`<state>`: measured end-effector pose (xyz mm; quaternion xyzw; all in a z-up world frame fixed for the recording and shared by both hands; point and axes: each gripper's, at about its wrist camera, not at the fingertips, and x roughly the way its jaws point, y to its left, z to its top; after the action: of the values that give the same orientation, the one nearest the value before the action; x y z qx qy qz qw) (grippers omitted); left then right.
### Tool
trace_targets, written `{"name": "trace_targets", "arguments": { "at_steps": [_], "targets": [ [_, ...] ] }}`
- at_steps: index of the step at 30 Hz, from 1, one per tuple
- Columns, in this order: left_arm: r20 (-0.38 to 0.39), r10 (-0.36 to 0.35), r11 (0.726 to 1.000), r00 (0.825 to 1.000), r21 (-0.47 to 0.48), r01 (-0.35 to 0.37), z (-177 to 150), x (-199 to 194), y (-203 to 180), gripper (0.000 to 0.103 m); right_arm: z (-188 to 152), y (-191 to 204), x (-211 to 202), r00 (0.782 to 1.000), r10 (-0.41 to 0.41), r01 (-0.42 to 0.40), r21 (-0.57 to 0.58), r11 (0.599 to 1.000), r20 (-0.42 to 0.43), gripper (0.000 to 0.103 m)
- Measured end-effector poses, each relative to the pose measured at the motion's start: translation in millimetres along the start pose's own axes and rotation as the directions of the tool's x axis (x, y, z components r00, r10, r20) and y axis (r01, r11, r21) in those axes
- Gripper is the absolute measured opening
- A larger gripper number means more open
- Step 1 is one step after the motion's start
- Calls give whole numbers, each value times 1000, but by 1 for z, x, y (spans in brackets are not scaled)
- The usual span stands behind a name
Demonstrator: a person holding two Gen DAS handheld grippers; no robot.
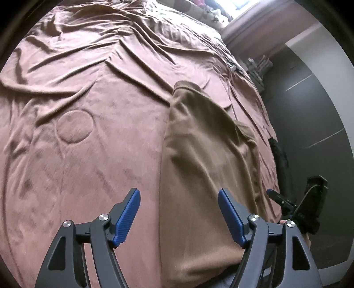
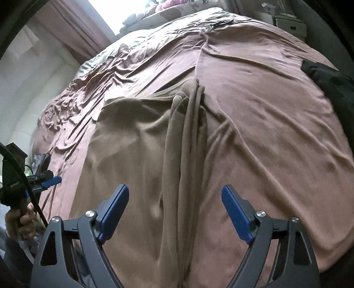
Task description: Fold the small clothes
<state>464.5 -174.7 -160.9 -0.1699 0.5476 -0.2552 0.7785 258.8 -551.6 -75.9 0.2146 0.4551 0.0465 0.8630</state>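
A tan garment (image 1: 205, 155) lies stretched lengthwise on the pinkish-brown bedspread (image 1: 88, 88), its near end reaching the bed's front edge. My left gripper (image 1: 179, 191) hovers open above the garment's left edge, with nothing between its blue pads. In the right wrist view the same garment (image 2: 137, 144) shows a bunched ridge of folds (image 2: 190, 124) along its right side. My right gripper (image 2: 175, 187) stands open above that ridge and holds nothing. Each view catches the other gripper off to the side: the right one (image 1: 273, 195) and the left one (image 2: 52, 180), which a hand (image 2: 24, 221) is holding.
The bedspread (image 2: 265, 99) is wrinkled, with a round imprint (image 1: 74, 127) left of the garment. A black item (image 2: 331, 86) lies at the bed's right side. Pillows and a bright window (image 2: 124, 13) are at the head. Dark floor (image 1: 309, 110) borders the bed.
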Motion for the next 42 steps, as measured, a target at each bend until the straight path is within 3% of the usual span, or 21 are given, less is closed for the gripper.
{"name": "trace_targets", "arguments": {
  "at_steps": [10,16,21,24,26,30,35,42],
  "targets": [
    [5,14,1000,1000,26,-14,32,29,-2,74,36,-4,30,999,37,-37,38,999,1,85],
    [-22,21,999,1000,41,-20,50,52,-4,64,50,-1,49,999,15,-16,-13,1000,-30,84],
    [-37,20,998,999,55,-18,62,67,-8,57,61,-9,71,996,-14,13,-12,1000,-91,59],
    [-47,36,997,998,68,-33,68,75,-11,56,65,-41,74,992,86,-76,112,991,-87,37],
    [-47,61,996,997,63,-58,72,80,-10,56,64,-61,73,984,163,-147,191,970,-68,31],
    [-60,78,996,995,43,-76,76,88,-2,56,58,-69,72,978,205,-193,201,960,-42,30],
    [-50,8,1000,999,11,-7,87,87,3,56,60,-64,76,968,246,-232,195,953,-47,34],
    [-71,-35,999,997,8,36,109,107,-3,56,65,-78,92,951,304,-289,200,936,-49,36]
  ]
}}
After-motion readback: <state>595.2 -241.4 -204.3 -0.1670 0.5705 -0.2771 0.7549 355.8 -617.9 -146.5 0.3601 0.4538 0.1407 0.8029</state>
